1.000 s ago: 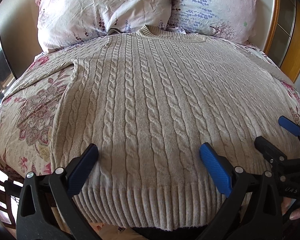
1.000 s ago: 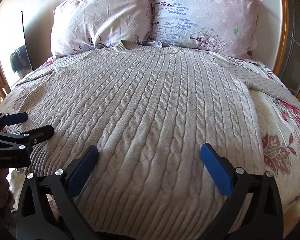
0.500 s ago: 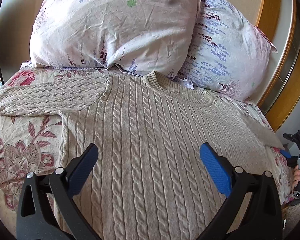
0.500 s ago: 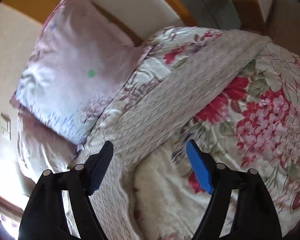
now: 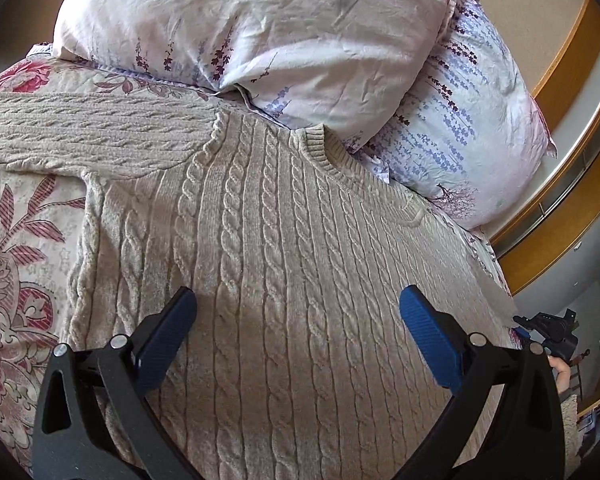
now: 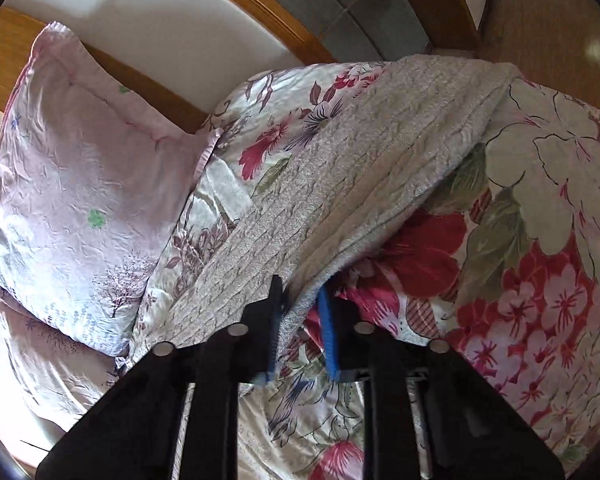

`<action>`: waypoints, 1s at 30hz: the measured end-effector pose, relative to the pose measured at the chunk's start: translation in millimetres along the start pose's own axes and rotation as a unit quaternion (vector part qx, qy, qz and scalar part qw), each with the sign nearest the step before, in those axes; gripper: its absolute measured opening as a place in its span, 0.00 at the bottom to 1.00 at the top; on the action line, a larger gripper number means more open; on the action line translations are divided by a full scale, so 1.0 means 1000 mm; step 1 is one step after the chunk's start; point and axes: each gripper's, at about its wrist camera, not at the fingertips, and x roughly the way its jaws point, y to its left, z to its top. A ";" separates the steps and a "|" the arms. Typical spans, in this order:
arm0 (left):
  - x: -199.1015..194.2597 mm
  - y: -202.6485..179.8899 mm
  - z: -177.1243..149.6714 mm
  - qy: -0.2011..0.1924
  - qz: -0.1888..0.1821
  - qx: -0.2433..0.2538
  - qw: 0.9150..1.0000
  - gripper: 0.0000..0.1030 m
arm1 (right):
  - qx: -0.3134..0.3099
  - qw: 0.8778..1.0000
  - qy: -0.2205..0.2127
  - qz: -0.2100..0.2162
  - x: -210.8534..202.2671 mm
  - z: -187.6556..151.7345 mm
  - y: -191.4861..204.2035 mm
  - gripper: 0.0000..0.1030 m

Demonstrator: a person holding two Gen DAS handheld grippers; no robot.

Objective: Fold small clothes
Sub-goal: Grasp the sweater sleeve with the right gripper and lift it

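One beige cable-knit sweater (image 5: 284, 264) lies flat on the floral bedspread (image 5: 24, 248), collar touching the two pillows (image 5: 252, 28) at the wooden headboard (image 6: 236, 4). Its right sleeve (image 6: 372, 160) runs to the bed's edge. Left gripper (image 5: 296, 320): jaws spread, hovering over the sweater's body, holding nothing. Right gripper (image 6: 300, 312): jaws closing, sleeve edge pinched between the blue pads (image 6: 327, 320).

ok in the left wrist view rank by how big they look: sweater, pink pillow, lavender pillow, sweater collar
1. sweater
2. pink pillow
3. lavender pillow, partly hidden behind the pink one, so unsure
4. sweater collar
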 end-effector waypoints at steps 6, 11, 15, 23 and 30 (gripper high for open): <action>0.001 -0.001 -0.001 0.006 0.000 0.001 1.000 0.98 | -0.063 0.996 -0.051 0.046 -0.027 -0.006 0.039 0.10; 0.001 -0.001 0.000 0.006 -0.002 0.001 1.000 0.98 | -0.152 0.977 -0.040 0.143 -0.043 -0.039 0.106 0.10; 0.001 0.000 0.000 0.006 -0.004 0.000 1.000 0.98 | -0.221 0.956 0.035 0.193 -0.021 -0.093 0.151 0.10; -0.001 0.000 0.000 0.005 -0.007 -0.003 1.000 0.98 | -0.276 0.933 0.191 0.133 0.052 -0.181 0.162 0.14; -0.002 0.001 0.000 0.005 -0.008 -0.004 1.000 0.98 | -0.175 0.958 0.129 0.186 -0.004 -0.139 0.122 0.76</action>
